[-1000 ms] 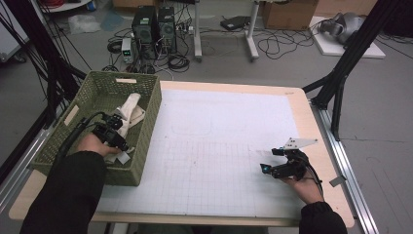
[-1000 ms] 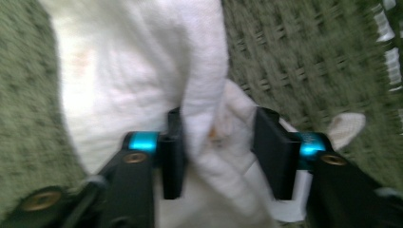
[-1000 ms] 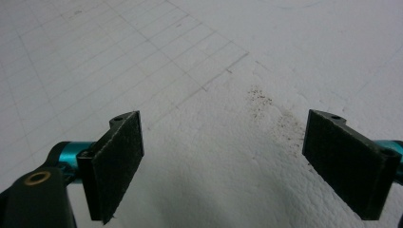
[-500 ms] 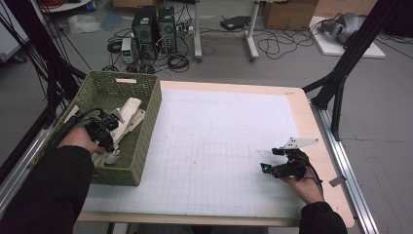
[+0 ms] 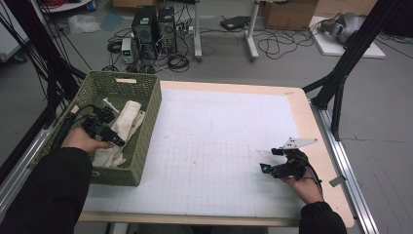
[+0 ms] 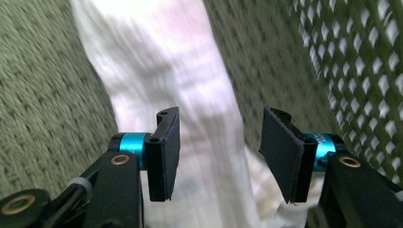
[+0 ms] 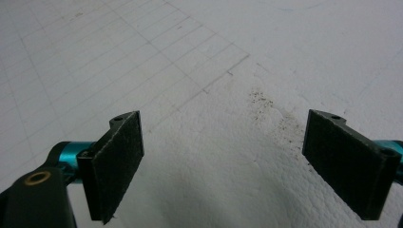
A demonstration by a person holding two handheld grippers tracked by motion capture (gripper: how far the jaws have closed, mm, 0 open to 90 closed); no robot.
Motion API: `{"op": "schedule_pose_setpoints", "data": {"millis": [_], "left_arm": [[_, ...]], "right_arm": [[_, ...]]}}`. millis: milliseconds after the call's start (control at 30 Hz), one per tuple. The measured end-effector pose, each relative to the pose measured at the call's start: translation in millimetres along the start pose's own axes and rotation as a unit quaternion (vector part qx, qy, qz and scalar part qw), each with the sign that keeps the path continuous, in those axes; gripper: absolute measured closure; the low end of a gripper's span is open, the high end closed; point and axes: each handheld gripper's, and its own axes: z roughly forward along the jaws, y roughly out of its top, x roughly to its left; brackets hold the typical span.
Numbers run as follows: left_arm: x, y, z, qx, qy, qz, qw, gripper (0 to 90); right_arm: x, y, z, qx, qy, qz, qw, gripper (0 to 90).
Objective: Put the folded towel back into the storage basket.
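Left gripper view: left tongs (image 6: pixel 216 156) just opening, released above the white cloth (image 6: pixel 180 85); right tongs (image 7: pixel 242 166) spread, empty.

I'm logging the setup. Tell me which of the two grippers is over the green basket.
The left gripper: it is over the white towel inside the basket. The right gripper is over the white mat.
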Motion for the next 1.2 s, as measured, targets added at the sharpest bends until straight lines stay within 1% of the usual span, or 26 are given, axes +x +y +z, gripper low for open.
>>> {"op": "schedule_pose_setpoints", "data": {"millis": [33,100,167,200,233,267,300,333,367,433,467,500,567,633,700,833,867,933,967,1000,1033,1067,1100,1133,1167,1200], "left_arm": [[0.2,1.4,0.8,-0.014,0.003,-0.005,0.9999,50.0],[-0.1,7.8,7.7,-0.045,-0.001,-0.024,0.9987,51.4],[-2.2,14.3,14.6,-0.059,0.019,-0.025,0.9977,53.3],[-2.0,16.7,17.2,-0.071,0.022,-0.029,0.9968,54.6],[-1.0,18.2,18.9,-0.078,0.021,-0.035,0.9962,54.5],[0.8,20.1,22.5,-0.086,0.013,-0.048,0.995,54.4],[1.6,21.2,25.8,-0.087,0.013,-0.053,0.9947,54.4],[1.5,21.7,28.4,-0.085,0.017,-0.054,0.9948,54.8],[1.0,22.8,32.7,-0.071,0.031,-0.056,0.9954,56.6],[0.3,24.7,43.3,-0.018,0.043,-0.049,0.9977,58.6],[-0.7,23.9,47.6,-0.008,0.044,-0.044,0.998,60.2],[-1.8,23.2,51.7,0.0,0.044,-0.039,0.9983,62.4],[-3.0,23.5,52.4,0.003,0.052,-0.033,0.9981,66.5],[-2.6,23.4,51.3,0.006,0.058,-0.028,0.9979,79.0],[-2.1,23.7,50.6,0.007,0.056,-0.031,0.9979,82.6],[1.5,25.1,46.0,-0.017,0.04,-0.06,0.9972,83.3],[2.8,25.8,44.0,-0.033,0.034,-0.075,0.9961,83.3],[4.7,27.3,38.5,-0.078,0.026,-0.1,0.9915,83.3],[4.6,28.3,37.3,-0.094,0.023,-0.105,0.9897,83.2],[3.6,28.8,37.5,-0.101,0.018,-0.101,0.9896,83.0],[2.9,28.4,40.6,-0.095,0.004,-0.097,0.9907,82.5],[2.6,26.9,46.5,-0.07,-0.018,-0.095,0.9929,80.5],[2.0,25.9,49.9,-0.055,-0.024,-0.092,0.994,75.7],[1.1,24.6,52.2,-0.042,-0.024,-0.082,0.9954,71.6],[0.2,23.9,52.5,-0.041,-0.026,-0.073,0.9962,70.7],[-0.4,24.0,51.9,-0.042,-0.031,-0.071,0.9961,68.8]], "right_arm": [[-0.1,0.0,0.2,0.0,0.001,0.002,1.0,13.0],[-0.2,0.1,0.7,0.0,0.001,-0.003,1.0,13.1],[0.4,0.2,1.2,0.003,0.003,-0.001,1.0,13.2],[0.5,0.3,1.4,0.003,0.002,-0.003,1.0,13.3],[0.4,0.2,1.4,0.004,0.002,-0.003,1.0,13.5],[0.3,0.2,1.7,0.003,0.004,-0.002,1.0,13.6],[-0.2,0.2,2.3,0.003,0.003,-0.002,1.0,13.6],[-0.6,0.1,2.9,0.004,0.004,-0.002,1.0,13.6],[-0.6,0.2,3.2,0.005,0.004,-0.002,1.0,13.6],[-0.6,0.2,3.9,0.005,0.006,-0.004,1.0,13.7],[-0.8,0.1,4.0,0.005,0.006,-0.004,1.0,13.7],[-0.7,0.1,3.5,0.006,0.006,-0.002,1.0,13.7],[-1.0,0.2,3.1,0.002,0.005,-0.001,1.0,13.8],[-1.1,0.2,3.0,0.001,0.007,-0.002,1.0,13.9],[-1.4,0.2,3.4,0.0,0.008,-0.002,1.0,13.9],[-2.1,0.3,2.9,-0.001,0.008,-0.001,1.0,13.9],[-2.5,0.3,3.0,-0.003,0.008,-0.003,1.0,13.9],[-2.1,0.4,2.7,-0.002,0.007,-0.001,1.0,13.9],[-2.1,0.3,2.8,-0.002,0.007,-0.001,1.0,13.9],[-2.1,0.3,3.0,-0.002,0.007,-0.002,1.0,13.9],[-2.0,0.3,3.3,0.0,0.008,-0.001,1.0,13.9],[-2.5,0.2,3.9,0.0,0.007,-0.003,1.0,13.9],[-2.5,0.2,4.8,0.001,0.009,-0.001,1.0,13.9],[-2.7,0.1,5.2,0.002,0.008,-0.001,1.0,13.9],[-2.8,0.1,5.6,0.002,0.009,-0.001,1.0,13.9],[-2.8,0.1,5.8,0.002,0.01,-0.002,0.9999,13.9]]}}
